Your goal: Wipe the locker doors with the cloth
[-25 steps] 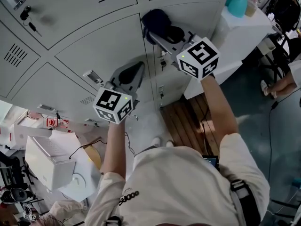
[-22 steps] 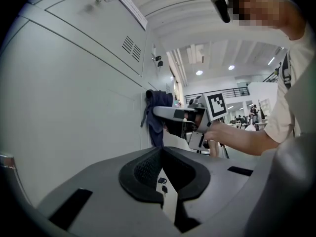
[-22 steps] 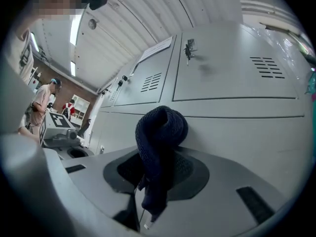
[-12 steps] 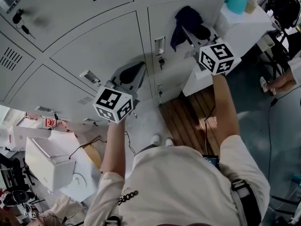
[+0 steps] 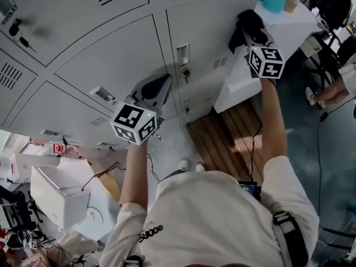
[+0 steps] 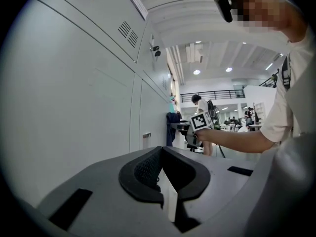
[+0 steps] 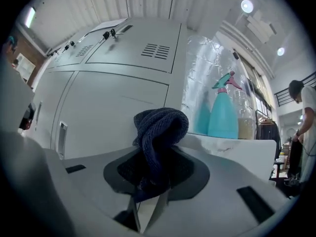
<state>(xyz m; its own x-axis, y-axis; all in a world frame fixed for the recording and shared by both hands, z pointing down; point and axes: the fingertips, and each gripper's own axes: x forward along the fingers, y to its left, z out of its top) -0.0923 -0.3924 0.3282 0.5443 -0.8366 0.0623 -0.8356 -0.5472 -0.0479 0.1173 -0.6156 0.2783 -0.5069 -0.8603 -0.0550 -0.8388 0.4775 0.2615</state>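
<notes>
The right claw (image 7: 150, 174) is squeezed shut on the dark blue cloth (image 7: 159, 130). The left claw (image 6: 165, 177) is shut and holds nothing. The right claw has slid right across the locker doors (image 5: 111, 60), up beside the white tabletop (image 5: 292, 26). The bunched cloth sticks straight out past the claw's tip.

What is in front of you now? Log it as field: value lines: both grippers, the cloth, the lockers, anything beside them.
Left gripper: shut, empty, held close to the locker doors
Right gripper: shut on the dark blue cloth
Cloth position: raised at the lockers' right end, by the white counter; contact with a door unclear
On the counter: teal spray bottle
Locker doors: grey, closed
</notes>
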